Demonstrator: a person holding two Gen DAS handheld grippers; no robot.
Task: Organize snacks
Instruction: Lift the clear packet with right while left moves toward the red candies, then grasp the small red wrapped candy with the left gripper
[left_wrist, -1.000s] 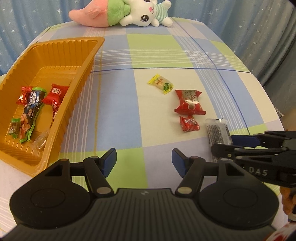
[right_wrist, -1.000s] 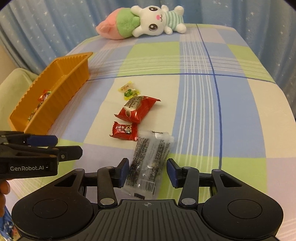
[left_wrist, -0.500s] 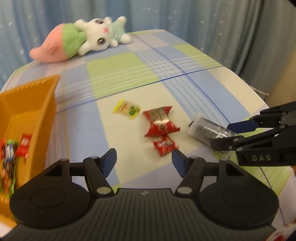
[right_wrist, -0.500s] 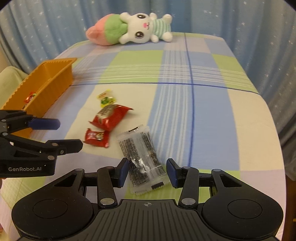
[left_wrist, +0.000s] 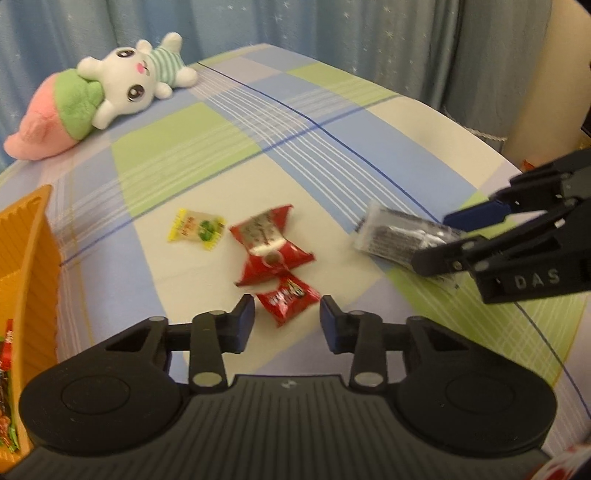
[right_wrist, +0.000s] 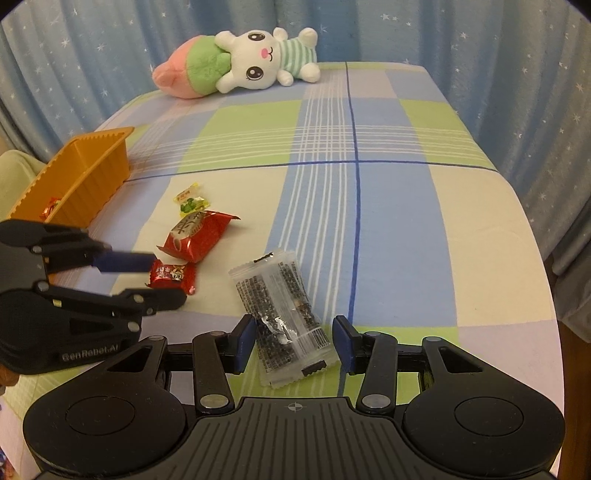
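Observation:
My left gripper (left_wrist: 287, 319) is open, its fingers on either side of a small red snack packet (left_wrist: 288, 296) lying on the checked cloth. My right gripper (right_wrist: 294, 341) is open around the near end of a clear packet of dark snack (right_wrist: 284, 317), which lies flat. The right gripper also shows in the left wrist view (left_wrist: 448, 240), and the left gripper in the right wrist view (right_wrist: 147, 275). A larger red packet (left_wrist: 269, 247) and a yellow-green candy (left_wrist: 197, 229) lie just beyond. The orange tray (right_wrist: 79, 184) with several snacks sits at the left.
A plush bunny with a pink and green body (right_wrist: 240, 66) lies at the far edge of the table. Blue starred curtains hang behind. The table's right edge (right_wrist: 532, 236) drops off near the right gripper.
The left gripper swung right from the tray and closed in on the small red packet. The right gripper stayed around the clear packet, which turned slightly.

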